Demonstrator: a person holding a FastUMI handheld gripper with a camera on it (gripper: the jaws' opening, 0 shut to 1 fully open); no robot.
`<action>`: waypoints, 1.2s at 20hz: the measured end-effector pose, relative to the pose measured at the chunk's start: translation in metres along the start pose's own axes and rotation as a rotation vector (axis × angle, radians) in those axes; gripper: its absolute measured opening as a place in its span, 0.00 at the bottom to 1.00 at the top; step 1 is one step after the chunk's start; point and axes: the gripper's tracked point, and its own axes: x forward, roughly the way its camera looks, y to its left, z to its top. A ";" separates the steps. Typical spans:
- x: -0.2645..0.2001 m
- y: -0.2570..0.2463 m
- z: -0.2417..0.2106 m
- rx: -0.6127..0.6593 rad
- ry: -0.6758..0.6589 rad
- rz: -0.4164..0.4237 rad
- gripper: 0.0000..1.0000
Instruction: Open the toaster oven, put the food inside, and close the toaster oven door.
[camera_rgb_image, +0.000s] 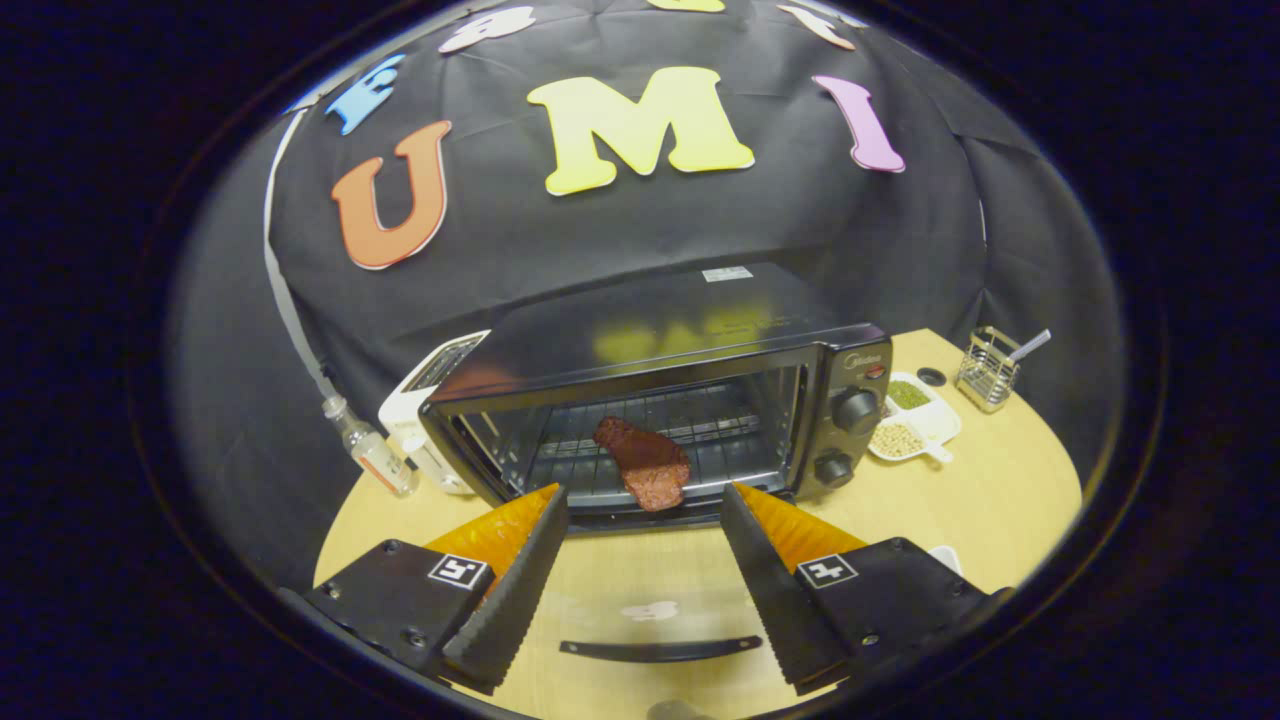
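Note:
The black toaster oven (690, 350) stands on the wooden table with its glass door (640, 580) folded down flat toward me; the door's dark handle (660, 648) lies between my finger bases. A reddish-brown slab of meat (645, 462) rests on the wire rack (700, 425) inside, near the front edge and tilted. My gripper (643, 495) is open above the lowered door, its fingertips just short of the oven mouth. Nothing is between the fingers, and the meat lies just beyond them.
A white toaster (430, 400) and a small clear bottle (370, 452) stand left of the oven. To its right are a white divided dish of beans (915, 420), a small black cap (931, 376) and a wire holder (988, 368) with a utensil. Two knobs (855, 410) face me.

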 end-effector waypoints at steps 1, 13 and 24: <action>-0.008 -0.003 -0.006 -0.022 0.005 -0.001 0.97; -0.064 -0.047 -0.124 -0.133 0.164 -0.026 0.98; -0.032 -0.038 -0.181 -0.130 0.273 -0.023 0.98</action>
